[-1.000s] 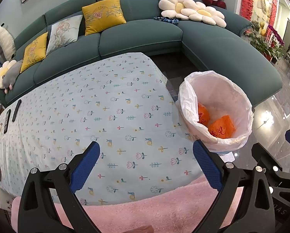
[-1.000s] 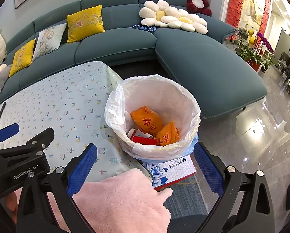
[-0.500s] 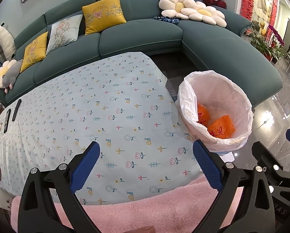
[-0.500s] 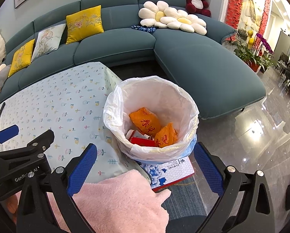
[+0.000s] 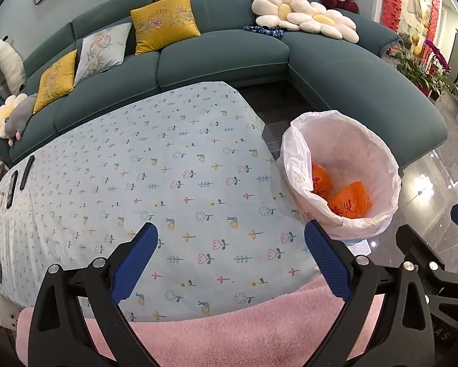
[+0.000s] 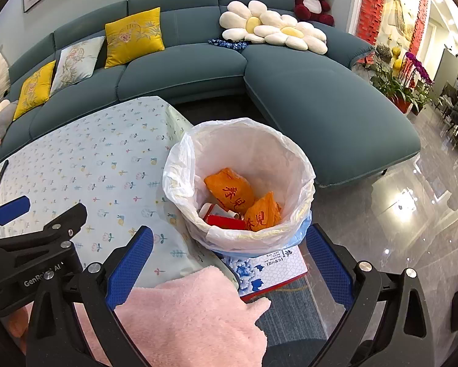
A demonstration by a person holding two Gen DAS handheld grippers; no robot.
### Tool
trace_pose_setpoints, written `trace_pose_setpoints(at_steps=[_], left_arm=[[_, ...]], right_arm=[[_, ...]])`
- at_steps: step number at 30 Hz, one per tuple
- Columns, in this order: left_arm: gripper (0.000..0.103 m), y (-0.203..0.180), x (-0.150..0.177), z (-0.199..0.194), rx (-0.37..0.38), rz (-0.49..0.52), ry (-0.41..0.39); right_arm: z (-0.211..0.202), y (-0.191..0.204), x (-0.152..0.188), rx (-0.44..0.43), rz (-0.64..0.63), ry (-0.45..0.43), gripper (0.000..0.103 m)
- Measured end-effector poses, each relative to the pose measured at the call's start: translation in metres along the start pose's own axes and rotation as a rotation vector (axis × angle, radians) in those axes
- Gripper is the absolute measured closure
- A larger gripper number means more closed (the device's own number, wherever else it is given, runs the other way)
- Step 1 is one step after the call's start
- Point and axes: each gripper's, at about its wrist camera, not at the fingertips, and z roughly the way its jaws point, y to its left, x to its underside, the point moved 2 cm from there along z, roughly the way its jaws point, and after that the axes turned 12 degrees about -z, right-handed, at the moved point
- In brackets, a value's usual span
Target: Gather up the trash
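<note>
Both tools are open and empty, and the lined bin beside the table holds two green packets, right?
Not quite. The packets in the bin are orange, not green, as the right wrist view shows. The rest holds: the left tool and right tool are open and empty, and the bin stands beside the table.

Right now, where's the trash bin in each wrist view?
Left wrist: trash bin at right of centre, beside the table's right edge.
Right wrist: trash bin at centre, just ahead of the open fingers.
Shared landmark: flower cushions on the sofa.
</note>
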Motion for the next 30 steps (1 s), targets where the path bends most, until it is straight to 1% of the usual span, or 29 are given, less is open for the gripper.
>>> trace_pose_setpoints(at_steps=[19, 30], left_arm=[[0.011, 0.0024, 0.0016, 0.0036, 0.0, -0.005, 0.017], [0.011, 0.0011, 0.0027, 0.0009, 0.003, 0.005, 0.011]], right_arm=[[0.003, -0.0021, 0.0019, 0.001, 0.002, 0.005, 0.007], [0.0033, -0.0019, 0.0023, 0.002, 0.003, 0.004, 0.007]])
